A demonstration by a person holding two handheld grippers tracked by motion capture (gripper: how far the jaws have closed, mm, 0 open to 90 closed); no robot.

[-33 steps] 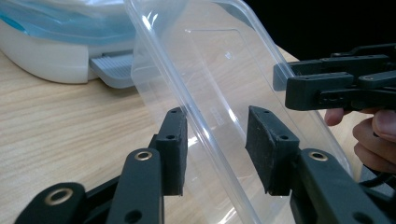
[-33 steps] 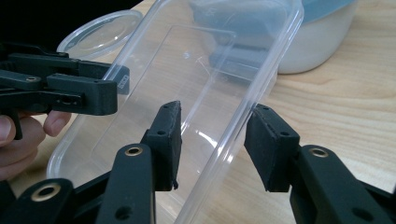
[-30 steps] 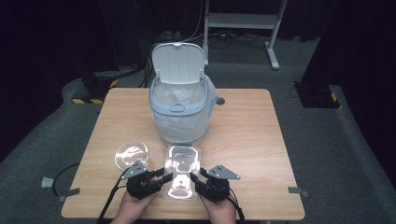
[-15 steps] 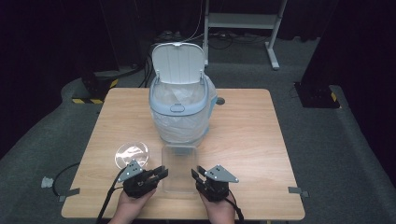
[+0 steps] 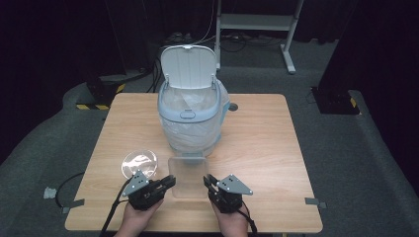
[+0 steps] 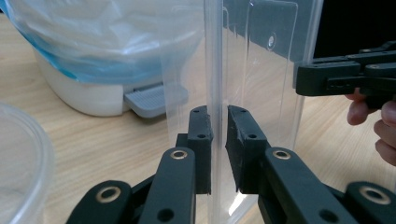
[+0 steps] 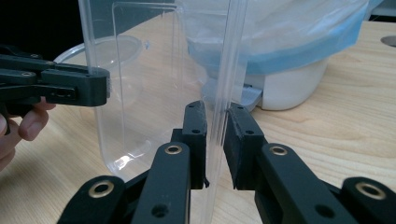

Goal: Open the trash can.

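A clear plastic clamshell container (image 5: 187, 176) stands on edge just above the table, held from both sides. My left gripper (image 5: 169, 183) is shut on its left rim, the thin plastic (image 6: 261, 70) pinched between the pads (image 6: 201, 135). On the opposite rim my right gripper (image 5: 208, 181) is shut, the sheet (image 7: 140, 70) running up between its pads (image 7: 240, 135). Each gripper view shows the other gripper across the container: the right one (image 6: 345, 77) and the left one (image 7: 51, 86).
A white and blue pedal bin (image 5: 190, 116) with a bag liner and its lid up stands just behind the container, its pedal (image 6: 149, 100) facing me. A clear round dish (image 5: 139, 163) lies at the front left. The wooden table (image 5: 267, 148) is bare to the right.
One second ago the container lay flat and glinting between the grippers. It has been raised on edge, and both grippers have drawn slightly apart while holding it.
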